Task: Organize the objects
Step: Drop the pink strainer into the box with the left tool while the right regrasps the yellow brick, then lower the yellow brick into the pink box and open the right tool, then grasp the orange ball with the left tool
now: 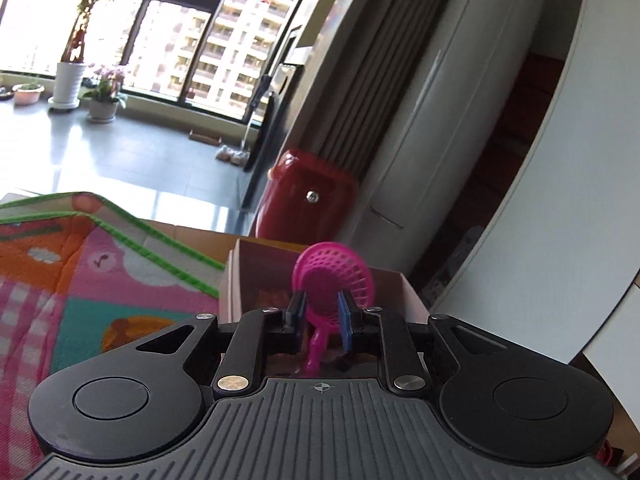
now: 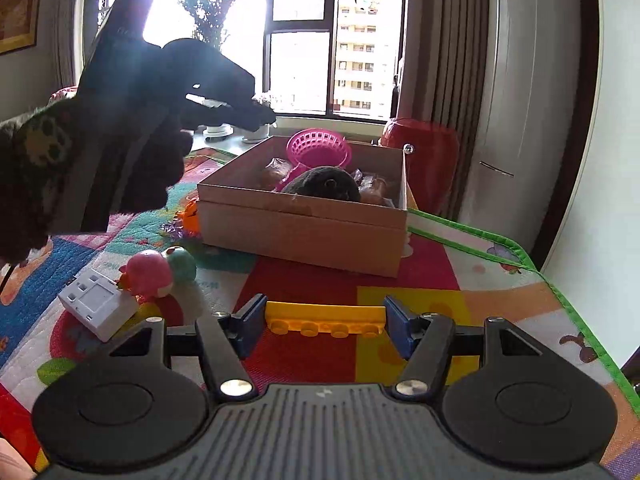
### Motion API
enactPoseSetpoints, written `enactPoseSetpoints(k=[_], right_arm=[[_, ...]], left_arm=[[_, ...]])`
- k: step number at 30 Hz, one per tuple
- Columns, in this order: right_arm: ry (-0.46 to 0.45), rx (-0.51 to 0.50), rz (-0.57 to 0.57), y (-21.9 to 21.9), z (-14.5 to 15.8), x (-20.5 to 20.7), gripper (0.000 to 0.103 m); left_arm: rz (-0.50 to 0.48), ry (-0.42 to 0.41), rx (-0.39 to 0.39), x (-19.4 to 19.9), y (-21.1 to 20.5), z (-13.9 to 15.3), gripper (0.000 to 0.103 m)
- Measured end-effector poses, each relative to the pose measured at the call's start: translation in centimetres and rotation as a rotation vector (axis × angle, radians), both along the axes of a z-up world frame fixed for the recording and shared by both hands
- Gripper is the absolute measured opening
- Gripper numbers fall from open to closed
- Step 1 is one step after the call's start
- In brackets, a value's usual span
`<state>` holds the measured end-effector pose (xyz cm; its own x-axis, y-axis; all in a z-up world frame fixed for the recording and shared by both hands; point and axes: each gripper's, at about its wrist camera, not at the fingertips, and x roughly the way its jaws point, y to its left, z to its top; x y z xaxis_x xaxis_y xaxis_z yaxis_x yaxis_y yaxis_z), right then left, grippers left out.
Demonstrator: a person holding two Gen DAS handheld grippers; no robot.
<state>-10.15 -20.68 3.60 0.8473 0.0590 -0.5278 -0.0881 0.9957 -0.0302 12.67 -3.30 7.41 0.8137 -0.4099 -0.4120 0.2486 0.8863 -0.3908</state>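
My left gripper stands over the open cardboard box, its jaws close on either side of a pink toy strainer. In the right wrist view the strainer rests in the box on a dark plush toy, and the left gripper hangs above and to its left, apart from it. My right gripper is open low over the play mat, its jaws on either side of a yellow toy brick.
A pink round toy, a teal ball and a white socket block lie on the colourful mat at left. An orange toy lies beside the box. A red bin stands behind it. The mat's green edge runs along the right.
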Motion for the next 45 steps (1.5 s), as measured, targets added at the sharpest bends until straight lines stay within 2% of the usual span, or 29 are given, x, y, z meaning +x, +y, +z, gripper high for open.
enactPoseSetpoints(k=[3,7,10,14,17,18,20,21,23,25,28,34,38,40,42,45], right_arm=[[0.017,0.000,-0.012,-0.5,-0.1,0.3,0.063],[0.008,0.037,-0.006,-1.2,1.3,1.1,0.063],[-0.052,0.039,0.013,-1.1,4.4,3.0,0.063],[-0.162,0.062,0.034,0.0,9.5,7.7,0.063],[-0.147,0.115,0.046,0.7,11.6,12.2,0.087],[-0.154,0.111,0.017,1.0,11.7,12.9,0.087],[-0.156,0.079,-0.002,1.5,11.3,13.2,0.087],[-0.155,0.079,0.002,1.6,10.7,12.8,0.091],[-0.131,0.077,0.007,1.4,8.8,11.4,0.098],[-0.102,0.040,0.001,1.3,6.4,9.7,0.098],[-0.042,0.004,-0.029,1.0,2.5,7.4,0.098],[0.064,0.099,-0.078,0.2,-2.2,5.7,0.098],[0.060,0.130,-0.079,-0.4,-2.7,5.4,0.098],[0.064,0.133,-0.063,-0.6,-2.6,5.7,0.098],[0.055,0.133,-0.059,-0.5,-2.5,5.7,0.099],[0.041,0.153,-0.061,-0.8,-2.3,5.5,0.102]], left_arm=[[0.014,-0.011,-0.019,-2.8,3.1,-0.5,0.019],[-0.005,-0.034,0.086,-7.4,6.1,-1.0,0.019],[-0.044,-0.006,0.119,-10.1,7.8,-1.9,0.019],[-0.023,0.059,0.099,-11.2,9.8,-3.7,0.019],[0.005,0.091,0.103,-11.4,10.6,-4.3,0.019],[0.006,0.090,0.122,-11.7,10.8,-4.5,0.019],[-0.007,0.086,0.156,-12.3,10.8,-4.6,0.019],[-0.016,0.083,0.167,-12.6,10.6,-4.7,0.019],[-0.039,0.080,0.177,-12.3,10.3,-4.9,0.019],[-0.059,0.083,0.175,-11.6,9.9,-5.0,0.019],[-0.058,0.095,0.142,-9.7,9.2,-4.9,0.019],[-0.013,0.147,0.040,-4.5,8.1,-4.0,0.019],[0.000,0.183,0.012,-0.6,7.5,-3.5,0.019],[0.007,0.230,0.012,1.5,7.2,-3.9,0.019],[0.025,0.282,0.035,3.3,6.7,-4.9,0.019],[0.019,0.312,0.090,4.0,6.1,-6.3,0.019]])
